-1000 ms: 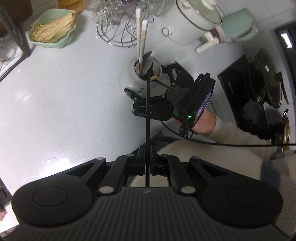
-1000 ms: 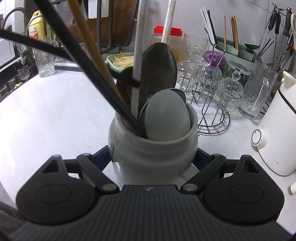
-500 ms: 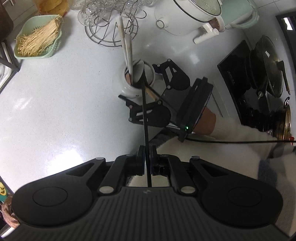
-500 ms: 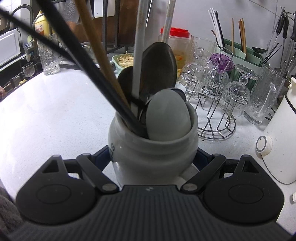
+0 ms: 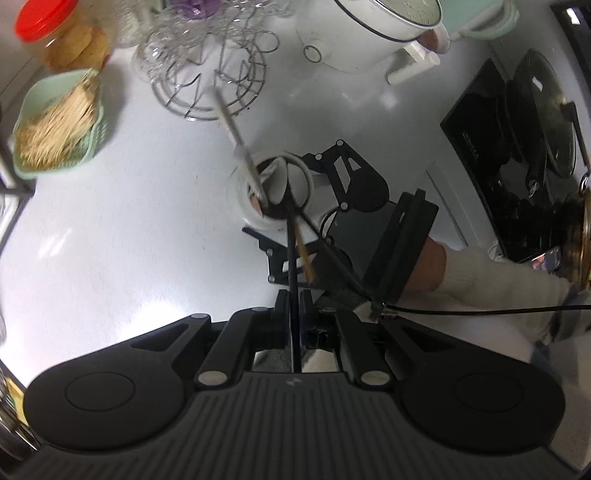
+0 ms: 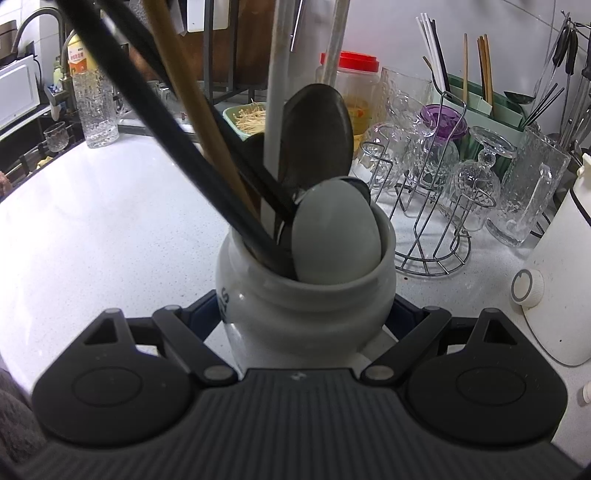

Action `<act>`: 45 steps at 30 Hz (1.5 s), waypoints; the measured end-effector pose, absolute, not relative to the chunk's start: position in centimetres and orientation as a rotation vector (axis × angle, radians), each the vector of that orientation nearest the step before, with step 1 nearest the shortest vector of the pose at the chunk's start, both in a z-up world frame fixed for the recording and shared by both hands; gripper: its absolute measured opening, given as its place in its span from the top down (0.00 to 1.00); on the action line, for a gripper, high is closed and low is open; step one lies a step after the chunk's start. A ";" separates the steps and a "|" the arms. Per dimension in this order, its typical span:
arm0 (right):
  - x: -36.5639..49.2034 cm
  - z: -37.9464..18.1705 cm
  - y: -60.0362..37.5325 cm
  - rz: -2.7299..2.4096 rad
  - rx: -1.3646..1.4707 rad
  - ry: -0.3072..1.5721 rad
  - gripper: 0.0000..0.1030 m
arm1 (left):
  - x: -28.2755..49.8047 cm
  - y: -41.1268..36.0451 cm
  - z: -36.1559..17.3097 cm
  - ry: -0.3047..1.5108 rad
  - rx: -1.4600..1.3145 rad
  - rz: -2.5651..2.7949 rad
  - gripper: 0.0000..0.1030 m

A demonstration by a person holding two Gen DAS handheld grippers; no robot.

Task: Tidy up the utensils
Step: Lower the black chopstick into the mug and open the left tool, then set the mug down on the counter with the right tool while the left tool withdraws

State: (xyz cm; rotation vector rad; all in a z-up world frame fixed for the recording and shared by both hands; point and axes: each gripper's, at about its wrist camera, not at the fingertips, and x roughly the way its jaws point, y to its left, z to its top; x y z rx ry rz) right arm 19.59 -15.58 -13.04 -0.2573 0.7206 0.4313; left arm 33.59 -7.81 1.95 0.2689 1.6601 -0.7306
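Above the white ceramic crock, left gripper points steeply down, clamped on a black chopstick; right gripper grasps the crock from 4 o'clock; chopstick tip hidden inside

Left wrist view: motion blur across upper half; green basket, wire rack and red-lid jar smeared. Gripper body at bottom stays sharp. Big glare patch on white counter, lower left, blown out. Stove corner at right dark, little detail.

Right wrist view: sharp, evenly lit, soft overhead light. Crock casts only faint shadow. Glassware shows small highlights. Near handles out of focus. Both views: strong fisheye bend at edges, corners dim.
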 end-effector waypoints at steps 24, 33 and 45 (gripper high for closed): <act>19.5 -13.0 -15.3 0.417 -0.262 0.719 0.09 | 33.7 -6.9 1.8 1.374 0.208 -0.729 0.33; 19.6 -11.5 -15.3 0.390 -0.229 0.688 0.00 | 31.0 -2.5 4.9 1.130 0.119 -0.611 0.21; 18.0 -7.3 -15.0 0.238 -0.180 0.671 0.00 | 28.1 4.1 6.4 0.900 -0.004 -0.511 0.15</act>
